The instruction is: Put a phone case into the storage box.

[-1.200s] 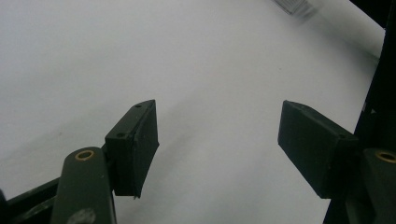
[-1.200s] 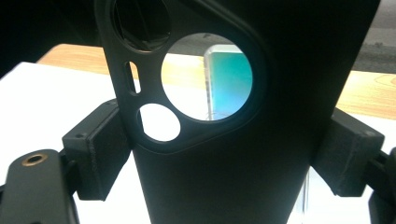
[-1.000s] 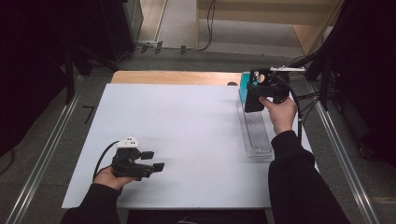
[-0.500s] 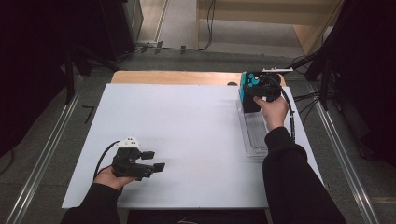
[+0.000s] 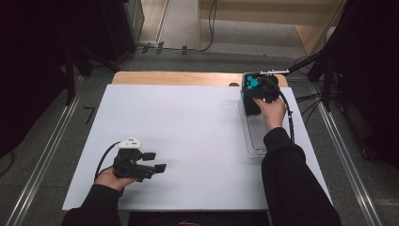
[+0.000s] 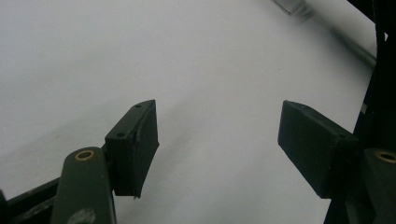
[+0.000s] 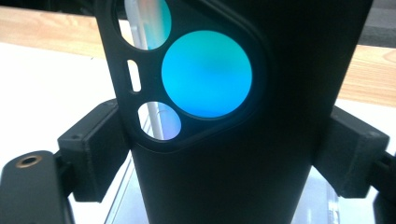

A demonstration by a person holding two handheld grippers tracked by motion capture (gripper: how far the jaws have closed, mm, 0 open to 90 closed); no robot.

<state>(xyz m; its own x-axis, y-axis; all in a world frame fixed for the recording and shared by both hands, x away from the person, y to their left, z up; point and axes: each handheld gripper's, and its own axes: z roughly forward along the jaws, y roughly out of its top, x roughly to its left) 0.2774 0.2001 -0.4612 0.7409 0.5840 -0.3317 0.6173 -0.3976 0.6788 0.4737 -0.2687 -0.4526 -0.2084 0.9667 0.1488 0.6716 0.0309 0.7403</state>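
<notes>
White table sheet (image 5: pixel 188 132), wood strip at 12 o'clock. Right gripper (image 7: pixel 224 154) clamped on black phone case (image 7: pixel 219 116) at 2 o'clock, above clear tray (image 5: pixel 256 136). Left gripper (image 6: pixel 217 135) jaws wide apart, holding nothing, at 7 o'clock.

A black phone case (image 7: pixel 224 154) with a camera cut-out stands between the two jaws of the right gripper (image 7: pixel 219 154), its sides touching both pads. The cut-out is a rounded three-cornered opening with one large round hole showing teal, two smaller round holes and a narrow slot. In the high view the case (image 5: pixel 251 92) sits at the far end of a clear plastic tray (image 5: pixel 256 136), near the table's far right corner.
</notes>
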